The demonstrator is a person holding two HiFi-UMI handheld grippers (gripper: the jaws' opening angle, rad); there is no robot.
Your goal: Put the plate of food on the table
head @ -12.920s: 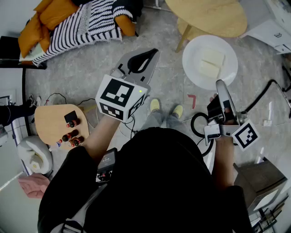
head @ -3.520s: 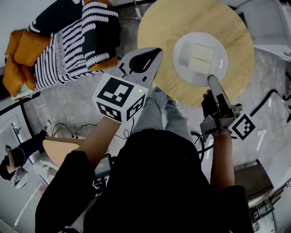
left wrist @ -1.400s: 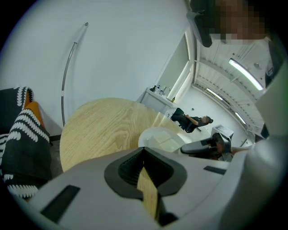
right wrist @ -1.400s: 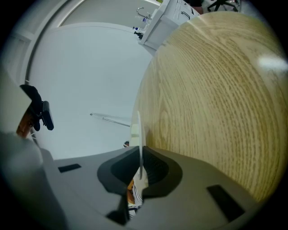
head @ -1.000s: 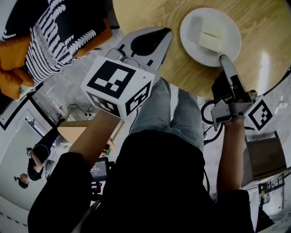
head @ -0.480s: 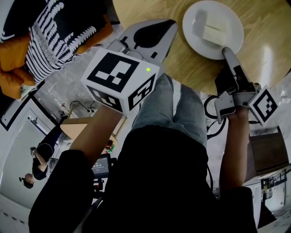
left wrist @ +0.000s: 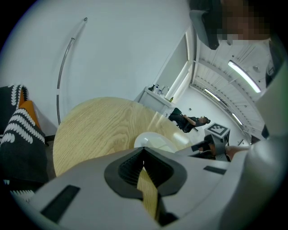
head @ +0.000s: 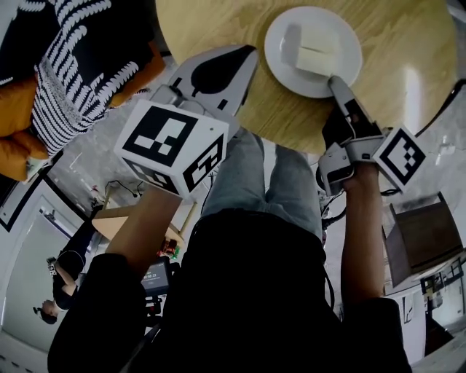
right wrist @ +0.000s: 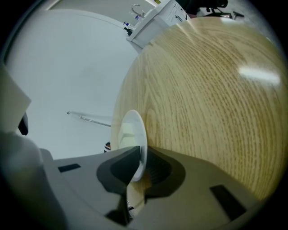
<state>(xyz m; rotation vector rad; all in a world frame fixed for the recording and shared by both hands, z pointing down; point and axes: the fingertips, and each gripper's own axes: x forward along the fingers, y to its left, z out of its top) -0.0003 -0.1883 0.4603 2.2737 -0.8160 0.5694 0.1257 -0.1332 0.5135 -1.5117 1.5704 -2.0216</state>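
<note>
Overhead, table [head: 408, 44] beyond plate [head: 291, 76] is cropped.

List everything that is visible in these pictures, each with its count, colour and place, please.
table: one, pale wood, round, top of head view
plate: one, white, on the table near its edge
food pieces: two, cream, on the plate
blanket: one, black-and-white striped, upper left
cushion: at least one, orange, beside the blanket
stand: one, dark brown, on the floor at right
other person: one, dark clothes, lower left
left gripper: one, grey, fingers shut and empty, near the table edge
right gripper: one, grey, fingers on the plate rim, just been opening
</note>
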